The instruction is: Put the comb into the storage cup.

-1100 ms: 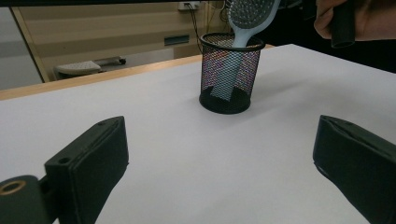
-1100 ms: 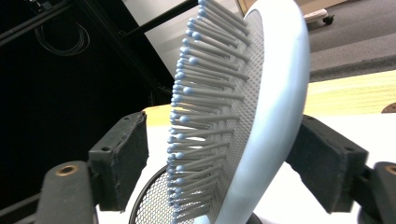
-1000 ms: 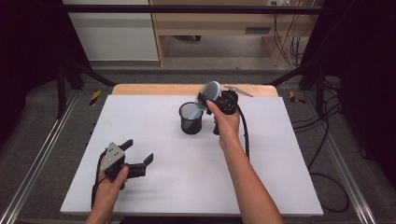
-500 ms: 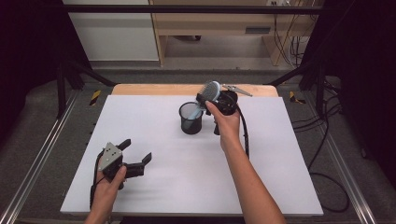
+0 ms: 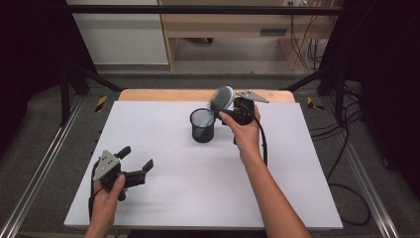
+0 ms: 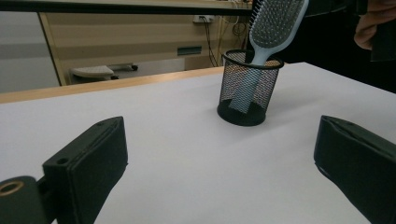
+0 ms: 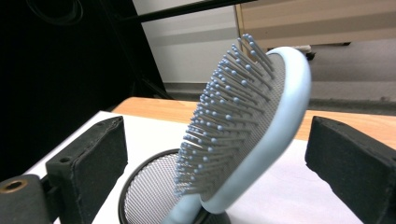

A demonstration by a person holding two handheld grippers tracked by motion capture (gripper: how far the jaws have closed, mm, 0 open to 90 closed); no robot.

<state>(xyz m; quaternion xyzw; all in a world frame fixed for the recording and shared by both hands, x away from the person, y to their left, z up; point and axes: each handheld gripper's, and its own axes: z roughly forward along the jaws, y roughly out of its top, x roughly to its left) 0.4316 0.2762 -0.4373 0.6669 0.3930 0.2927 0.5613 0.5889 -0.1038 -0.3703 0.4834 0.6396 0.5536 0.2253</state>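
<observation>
Two grippers are in play at a white table (image 5: 297, 198). The right gripper (image 5: 229, 112) sits just beside a black mesh cup (image 5: 202, 125), its jaws spread wide on either side of a pale blue hairbrush (image 5: 221, 98), and they have just been opening; the pads stand clear of the brush head. The brush stands handle-down in the cup, leaning on the rim with its bristled head above. The left gripper (image 5: 134, 160) rests near the table's front left, jaws wide and empty, well apart from the cup. Judged from this, the release looks done; the careful move is to draw the right gripper straight back without brushing the head, so the leaning brush does not tip the light cup.
</observation>
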